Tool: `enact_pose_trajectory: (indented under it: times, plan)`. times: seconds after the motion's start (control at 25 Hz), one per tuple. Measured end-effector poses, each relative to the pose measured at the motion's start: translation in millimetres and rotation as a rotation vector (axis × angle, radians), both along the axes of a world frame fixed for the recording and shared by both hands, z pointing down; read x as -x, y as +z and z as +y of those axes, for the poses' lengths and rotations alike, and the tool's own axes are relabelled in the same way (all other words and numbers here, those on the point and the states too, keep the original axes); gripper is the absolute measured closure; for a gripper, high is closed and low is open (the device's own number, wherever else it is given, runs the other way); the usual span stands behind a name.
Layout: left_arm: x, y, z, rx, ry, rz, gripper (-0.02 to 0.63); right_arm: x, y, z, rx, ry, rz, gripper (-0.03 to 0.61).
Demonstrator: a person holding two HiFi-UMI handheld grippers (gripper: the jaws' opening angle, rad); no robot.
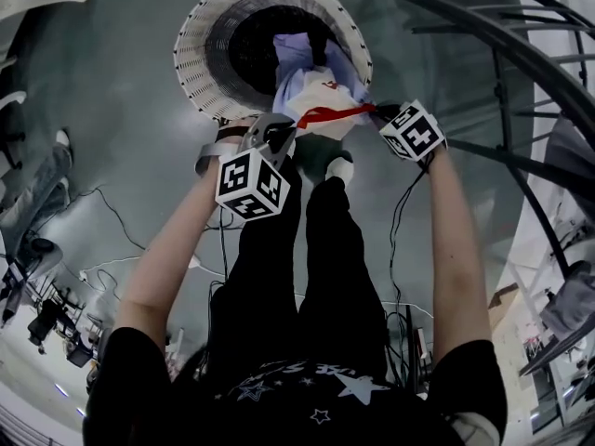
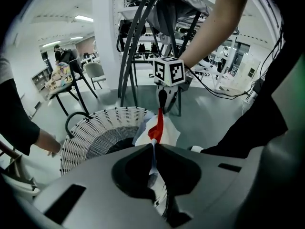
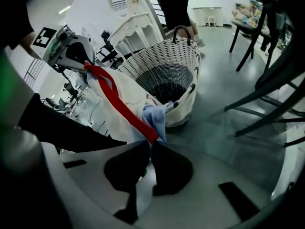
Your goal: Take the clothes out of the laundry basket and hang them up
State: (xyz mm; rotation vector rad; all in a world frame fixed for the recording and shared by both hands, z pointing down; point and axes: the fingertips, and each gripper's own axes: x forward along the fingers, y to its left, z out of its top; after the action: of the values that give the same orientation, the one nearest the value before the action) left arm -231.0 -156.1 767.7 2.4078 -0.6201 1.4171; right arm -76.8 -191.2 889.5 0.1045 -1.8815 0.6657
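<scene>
Cloth (image 1: 307, 100), white with red trim, is hanging over the upper-centre laundry basket (image 1: 197, 54), left gripper (image 2: 153, 146) and right gripper (image 3: 149, 141) both clamping it.

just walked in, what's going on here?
A person handles laundry with two handheld grippers. The left gripper and right gripper are shut on a white garment with a red band, stretched between them above the white wicker laundry basket. A light blue cloth is in the basket. It is not yet on the dark metal drying rack.
</scene>
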Motion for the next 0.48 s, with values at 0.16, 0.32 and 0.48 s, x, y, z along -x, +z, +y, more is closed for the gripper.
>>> enact_pose_trajectory:
  times: [0.16, 0.32, 0.48]
  plan:
    - [2.1, -17.0, -6.0, -0.015, -0.035, -0.008, 0.588, -9.7, -30.3, -3.9, -0.078, 0.082, -0.031, 0.558]
    - [2.1, -42.6, -9.8, -0.043, -0.07, -0.02, 0.588, -14.8, -82.1, -10.2, -0.161, 0.161, -0.096, 0.558]
    - [2.0, -73.4, -15.6, -0.082, -0.132, -0.029, 0.588, -17.6, -140.5, -20.2, -0.262, 0.231, -0.171, 0.558]
